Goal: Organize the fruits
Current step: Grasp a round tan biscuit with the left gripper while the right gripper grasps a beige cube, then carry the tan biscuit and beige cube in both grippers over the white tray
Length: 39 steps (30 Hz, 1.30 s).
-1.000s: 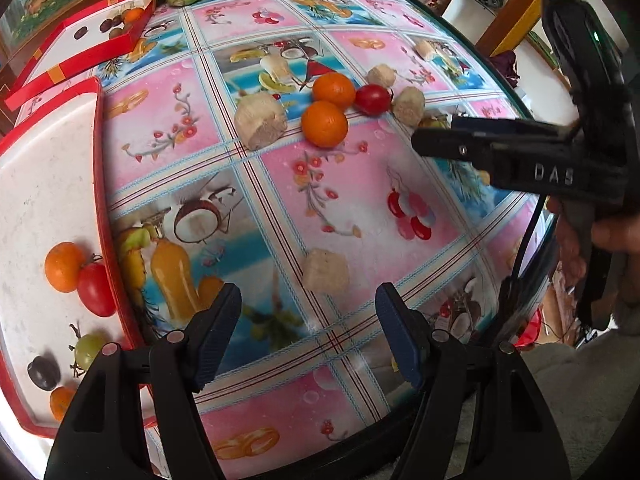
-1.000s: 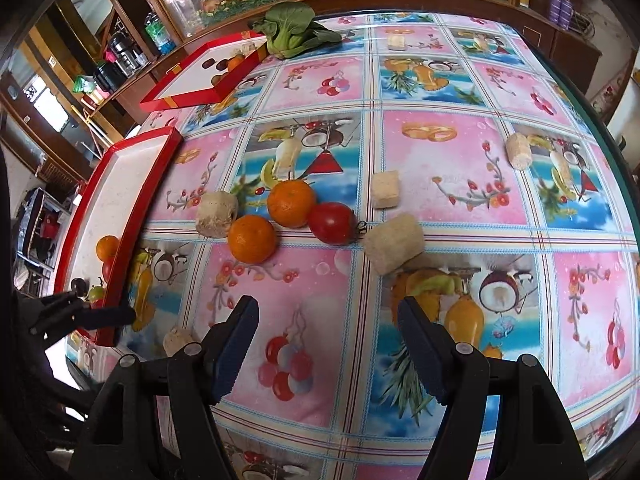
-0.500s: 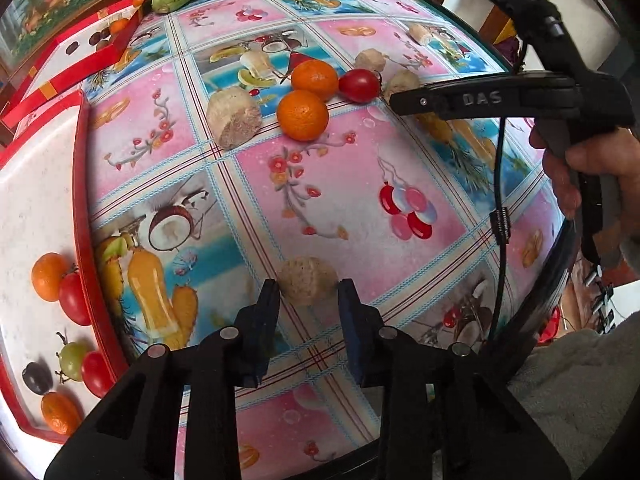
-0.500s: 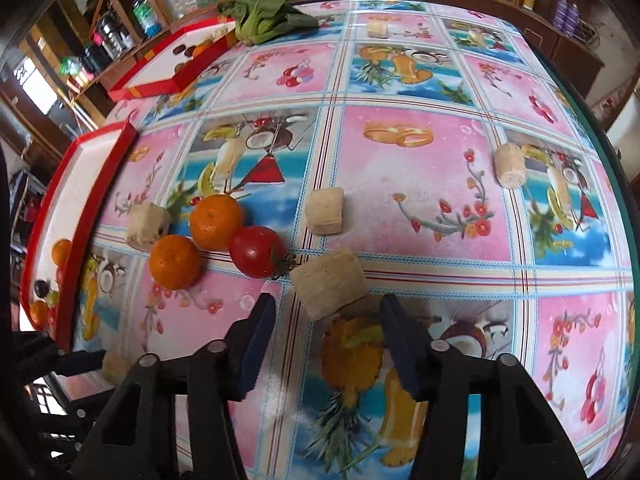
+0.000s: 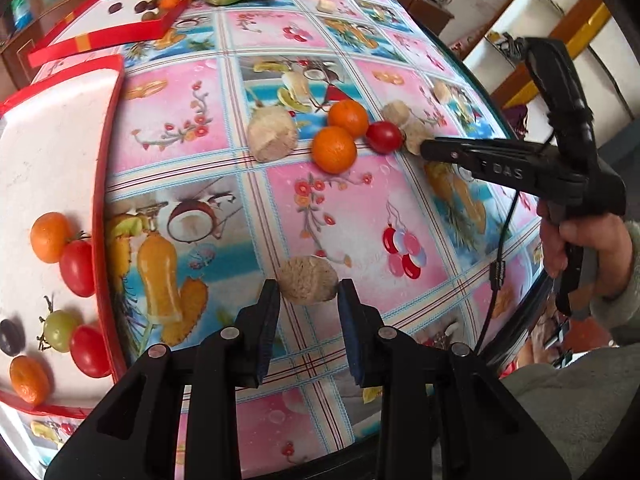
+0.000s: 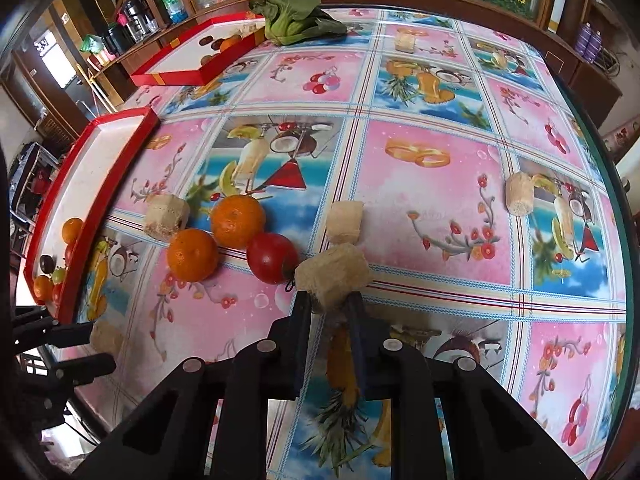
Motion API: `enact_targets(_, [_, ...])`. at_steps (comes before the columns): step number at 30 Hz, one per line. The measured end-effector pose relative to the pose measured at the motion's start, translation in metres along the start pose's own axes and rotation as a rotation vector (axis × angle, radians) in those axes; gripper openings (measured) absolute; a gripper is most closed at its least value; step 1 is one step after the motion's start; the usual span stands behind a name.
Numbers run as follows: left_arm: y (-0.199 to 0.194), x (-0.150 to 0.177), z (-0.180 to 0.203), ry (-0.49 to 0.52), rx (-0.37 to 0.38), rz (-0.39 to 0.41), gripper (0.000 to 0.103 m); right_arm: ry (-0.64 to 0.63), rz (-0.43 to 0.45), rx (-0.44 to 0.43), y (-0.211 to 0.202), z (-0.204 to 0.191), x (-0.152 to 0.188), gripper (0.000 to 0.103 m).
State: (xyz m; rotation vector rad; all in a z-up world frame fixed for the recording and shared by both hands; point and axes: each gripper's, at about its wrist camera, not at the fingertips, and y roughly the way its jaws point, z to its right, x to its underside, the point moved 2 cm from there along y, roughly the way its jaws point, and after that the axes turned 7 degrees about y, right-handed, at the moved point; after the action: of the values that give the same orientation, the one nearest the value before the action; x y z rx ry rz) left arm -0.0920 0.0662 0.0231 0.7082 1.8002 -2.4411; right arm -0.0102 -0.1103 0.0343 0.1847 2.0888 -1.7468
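My left hand-held gripper is nearly closed, its blue-padded fingers pressing the sides of a rough, tan, fibrous chunk resting on the glossy fruit-printed oilcloth surface. My right hand-held gripper has narrowed right down, clamping a similar pale, blocky fibrous piece that sits just beside a smooth red tomato. Past the tomato lie two dimpled round oranges, touching each other, with another tan chunk near them and one more just behind my held piece. The left view alone shows the inside of the near red-rimmed white tray, holding oranges, red tomatoes, a green one and a dark plum. The right view alone shows a cylindrical chunk off to the right. Farthest back are a second red tray and leafy green bok choy.
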Motion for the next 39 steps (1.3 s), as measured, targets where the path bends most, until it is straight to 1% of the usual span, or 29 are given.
enact_targets(1, [-0.001, 0.001, -0.001, -0.006, 0.004, 0.002, 0.027, 0.004, 0.003, -0.01, -0.002, 0.0, 0.001, 0.018])
enact_targets(4, [-0.003, 0.002, -0.004, -0.015, 0.014, 0.006, 0.027, 0.014, 0.011, -0.036, -0.008, 0.0, 0.002, 0.006])
enact_targets(6, [-0.003, 0.0, -0.005, -0.019, 0.02, 0.009, 0.027, 0.024, 0.01, -0.056, -0.009, 0.0, 0.003, 0.005])
enact_targets(12, [0.0, 0.0, -0.005, -0.008, 0.026, 0.0, 0.027, 0.045, -0.006, -0.078, -0.005, 0.001, 0.006, 0.006])
enact_targets(14, [0.001, -0.001, -0.005, -0.009, 0.028, -0.001, 0.027, 0.063, -0.012, -0.088, -0.003, 0.002, 0.006, 0.013])
enact_targets(15, [0.001, -0.001, -0.005, -0.009, 0.03, -0.001, 0.027, 0.075, -0.02, -0.099, -0.002, 0.003, 0.006, 0.015])
enact_targets(16, [0.001, -0.002, -0.006, -0.009, 0.03, -0.001, 0.027, 0.086, -0.022, -0.102, 0.0, 0.004, 0.006, 0.019])
enact_targets(17, [0.001, -0.002, -0.006, -0.009, 0.03, -0.001, 0.027, 0.089, -0.021, -0.097, 0.001, 0.004, 0.005, 0.028])
enact_targets(19, [0.0, -0.003, -0.007, -0.009, 0.032, -0.001, 0.027, 0.088, -0.024, -0.097, 0.004, 0.003, 0.004, 0.039])
enact_targets(27, [-0.005, -0.005, -0.011, -0.009, 0.032, 0.001, 0.027, 0.054, -0.038, -0.048, 0.023, -0.005, -0.005, 0.04])
enact_targets(28, [-0.007, -0.005, -0.011, -0.011, 0.032, 0.004, 0.027, 0.052, -0.04, -0.039, 0.026, -0.005, -0.005, 0.04])
enact_targets(29, [-0.008, -0.005, -0.012, -0.012, 0.032, 0.006, 0.027, 0.044, -0.027, -0.024, 0.025, -0.007, -0.005, 0.036])
enact_targets(31, [-0.01, -0.005, -0.014, -0.017, 0.031, 0.01, 0.027, 0.031, -0.022, -0.011, 0.025, -0.009, -0.004, 0.034])
enact_targets(39, [-0.016, -0.004, -0.022, -0.03, 0.025, 0.022, 0.027, 0.041, 0.004, -0.038, 0.009, -0.018, -0.001, 0.033])
